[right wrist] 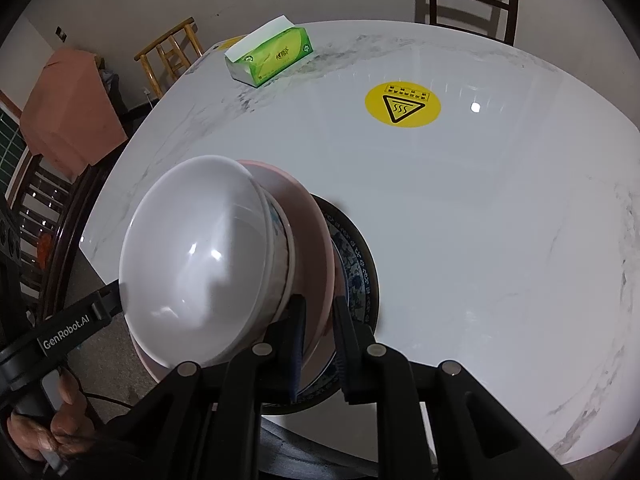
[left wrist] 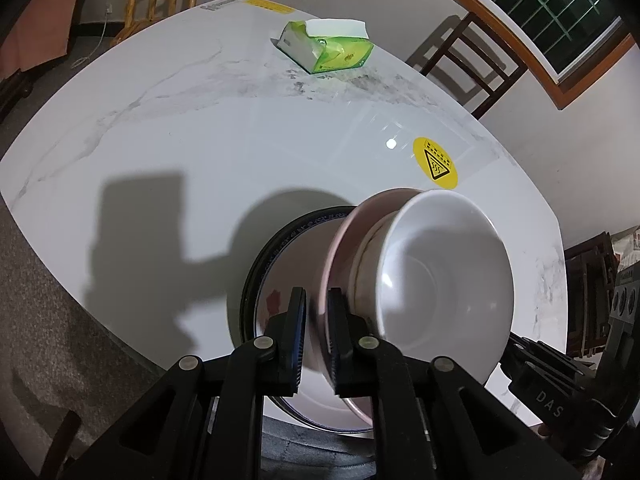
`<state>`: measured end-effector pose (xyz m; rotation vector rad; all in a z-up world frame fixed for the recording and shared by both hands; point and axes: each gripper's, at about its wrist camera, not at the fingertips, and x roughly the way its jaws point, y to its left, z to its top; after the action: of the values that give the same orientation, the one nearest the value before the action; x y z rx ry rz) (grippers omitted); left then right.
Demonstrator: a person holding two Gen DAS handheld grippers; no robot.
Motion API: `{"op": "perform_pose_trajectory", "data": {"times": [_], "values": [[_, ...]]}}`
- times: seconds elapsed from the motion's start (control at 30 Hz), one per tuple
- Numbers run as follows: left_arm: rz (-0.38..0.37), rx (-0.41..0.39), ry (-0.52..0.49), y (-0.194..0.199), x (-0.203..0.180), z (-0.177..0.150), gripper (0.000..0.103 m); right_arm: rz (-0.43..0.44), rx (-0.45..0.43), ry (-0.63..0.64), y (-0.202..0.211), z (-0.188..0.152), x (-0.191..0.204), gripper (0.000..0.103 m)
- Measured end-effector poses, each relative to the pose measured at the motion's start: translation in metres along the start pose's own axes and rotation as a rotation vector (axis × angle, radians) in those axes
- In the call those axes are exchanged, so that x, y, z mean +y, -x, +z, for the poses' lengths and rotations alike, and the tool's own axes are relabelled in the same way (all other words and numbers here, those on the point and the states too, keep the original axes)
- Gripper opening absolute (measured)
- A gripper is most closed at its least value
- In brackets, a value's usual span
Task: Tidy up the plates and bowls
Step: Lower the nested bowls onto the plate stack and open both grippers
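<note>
A white bowl [left wrist: 440, 276] sits nested on a pink plate [left wrist: 340, 248] above a dark-rimmed patterned plate [right wrist: 360, 264] (near the marble table's [left wrist: 200, 128] edge). The left gripper [left wrist: 316, 336] and right gripper [right wrist: 320, 340] both pinch the pink plate's rim. A tissue pack [left wrist: 328, 48] lies well beyond.

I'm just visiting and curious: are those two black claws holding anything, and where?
Yes. The left gripper and right gripper each pinch the rim of the pale pink plate, on opposite sides; it carries stacked white bowls.
</note>
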<state>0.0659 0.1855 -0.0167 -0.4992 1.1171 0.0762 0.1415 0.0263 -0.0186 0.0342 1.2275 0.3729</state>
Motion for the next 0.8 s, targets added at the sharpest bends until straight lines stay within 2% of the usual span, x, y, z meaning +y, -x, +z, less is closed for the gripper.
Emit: {"op": "perform_pose_trajectory", "data": {"times": [0.2,0.27,0.57,0.8], "values": [[0.024,-0.014,-0.01,0.002,0.001,-0.002,0.017,-0.044,-0.021,0.015,0.002,-0.003,-0.001,0.029],[0.024,-0.019,-0.013,0.004,0.001,-0.003,0.019,-0.053,-0.025,0.01,0.003,-0.004,-0.004,0.037],[0.016,-0.059,-0.022,0.017,0.005,-0.012,0.032,-0.04,-0.08,-0.017,0.016,-0.012,-0.017,0.064],[0.035,-0.111,-0.031,0.036,0.005,-0.026,0.038,-0.046,-0.155,-0.008,0.034,-0.028,-0.021,0.075]]}}
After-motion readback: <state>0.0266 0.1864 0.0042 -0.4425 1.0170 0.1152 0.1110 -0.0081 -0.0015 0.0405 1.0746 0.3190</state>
